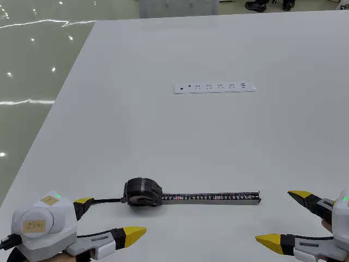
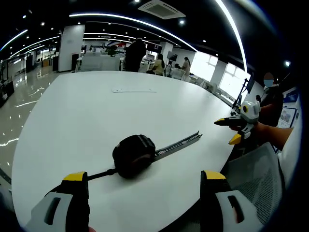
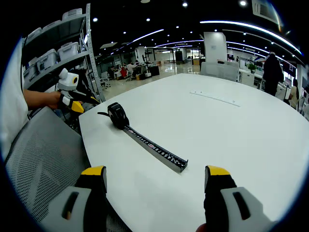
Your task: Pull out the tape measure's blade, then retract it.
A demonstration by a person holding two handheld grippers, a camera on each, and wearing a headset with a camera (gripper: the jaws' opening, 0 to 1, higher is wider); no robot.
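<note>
A black tape measure (image 1: pixel 143 192) lies on the white table (image 1: pixel 218 142) near its front edge. Its blade (image 1: pixel 212 197) is drawn out to the right and lies flat, ending in a hook (image 1: pixel 258 197). A short black strap trails left from the case. My left gripper (image 1: pixel 109 218) stands open just left of and in front of the case, touching nothing. In the left gripper view the case (image 2: pixel 134 154) sits between the yellow-tipped jaws of my left gripper (image 2: pixel 143 176). My right gripper (image 1: pixel 282 217) is open, right of the hook. The right gripper view shows the blade end (image 3: pixel 181 165) ahead of my right gripper (image 3: pixel 155 170).
A white power strip (image 1: pixel 214 87) lies flat further back on the table. A grey mesh chair (image 3: pixel 43 154) stands at the table's near edge. Shelving with bins (image 3: pixel 58 48) rises behind. People stand at desks beyond the far edge (image 2: pixel 137 53).
</note>
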